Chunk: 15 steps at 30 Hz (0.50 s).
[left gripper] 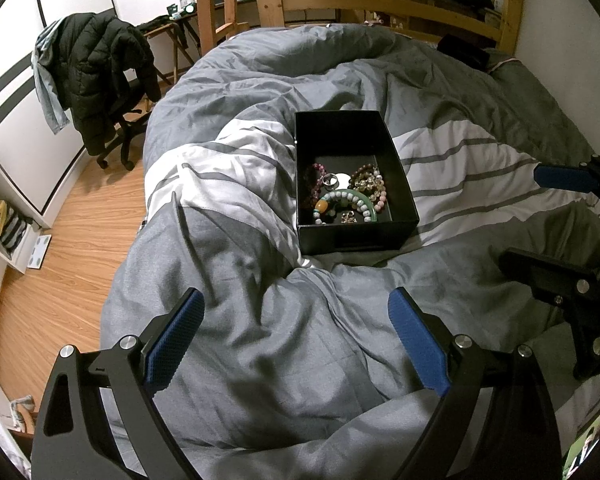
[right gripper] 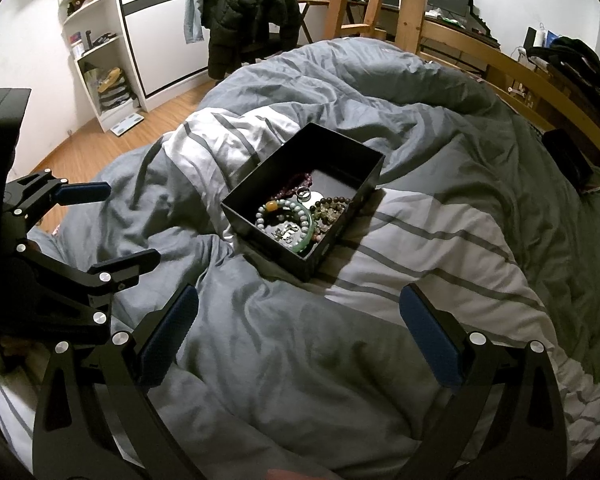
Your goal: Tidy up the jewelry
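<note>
**A:** Status? Where's the jewelry?

**B:** All of it that I can see sits in the open black rectangular cardboard box (left gripper: 350,184) on the rumpled grey-and-white striped duvet (left gripper: 260,320). Heaped at the near end: a pale green jade-like bangle (left gripper: 364,200), a string of pale grey-green beads with an amber one (right gripper: 278,210), a dark purple bead bracelet (left gripper: 312,186), a brown-and-pink bead bracelet (left gripper: 370,180), a silver metal ring (right gripper: 303,193), some small metallic bits too tangled to name. Nothing loose on the bedding.

**A:** Grippers?

**B:** Left gripper (left gripper: 296,334) – blue pads spread wide, nothing between them, short of the box. Right gripper (right gripper: 298,328) likewise released and empty, off to the box's right.

**A:** So which step?

**B:** Can't settle it. Fits pieces gathered into the box and done, or a jumbled pile waiting to be sorted out.

**A:** If any pick comes?

**B:** Judgement only – box walls are tall, pieces overlap, so a steep reach in from above and a narrow pinch on one strand.
</note>
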Each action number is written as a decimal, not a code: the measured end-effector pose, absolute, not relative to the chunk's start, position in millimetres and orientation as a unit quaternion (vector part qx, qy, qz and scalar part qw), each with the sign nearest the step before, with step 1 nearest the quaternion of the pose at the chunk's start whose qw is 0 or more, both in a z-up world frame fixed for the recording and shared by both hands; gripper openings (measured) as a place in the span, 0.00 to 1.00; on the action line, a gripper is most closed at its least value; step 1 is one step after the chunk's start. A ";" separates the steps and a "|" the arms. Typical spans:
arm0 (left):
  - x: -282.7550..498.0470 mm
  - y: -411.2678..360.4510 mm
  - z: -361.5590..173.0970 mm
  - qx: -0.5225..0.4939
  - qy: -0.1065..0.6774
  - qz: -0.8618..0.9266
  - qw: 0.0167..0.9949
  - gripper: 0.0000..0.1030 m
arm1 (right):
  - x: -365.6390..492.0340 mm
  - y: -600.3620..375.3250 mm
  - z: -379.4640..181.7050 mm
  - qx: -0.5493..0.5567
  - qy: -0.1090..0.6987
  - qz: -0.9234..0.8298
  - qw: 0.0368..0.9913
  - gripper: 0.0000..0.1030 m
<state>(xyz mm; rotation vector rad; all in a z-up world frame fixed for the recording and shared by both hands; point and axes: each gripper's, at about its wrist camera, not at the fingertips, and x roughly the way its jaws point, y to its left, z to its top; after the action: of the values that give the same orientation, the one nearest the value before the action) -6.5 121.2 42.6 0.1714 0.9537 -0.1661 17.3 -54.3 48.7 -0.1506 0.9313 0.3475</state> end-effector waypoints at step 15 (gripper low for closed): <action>-6.8 121.7 41.0 0.083 0.458 -0.081 0.881 0.89 | 16.8 -54.9 48.4 -0.072 0.446 0.167 0.876 0.96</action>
<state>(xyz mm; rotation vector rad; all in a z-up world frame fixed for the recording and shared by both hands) -6.8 121.7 41.0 0.1728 0.9548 -0.1683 16.8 -54.9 48.4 -0.1495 0.9318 0.3482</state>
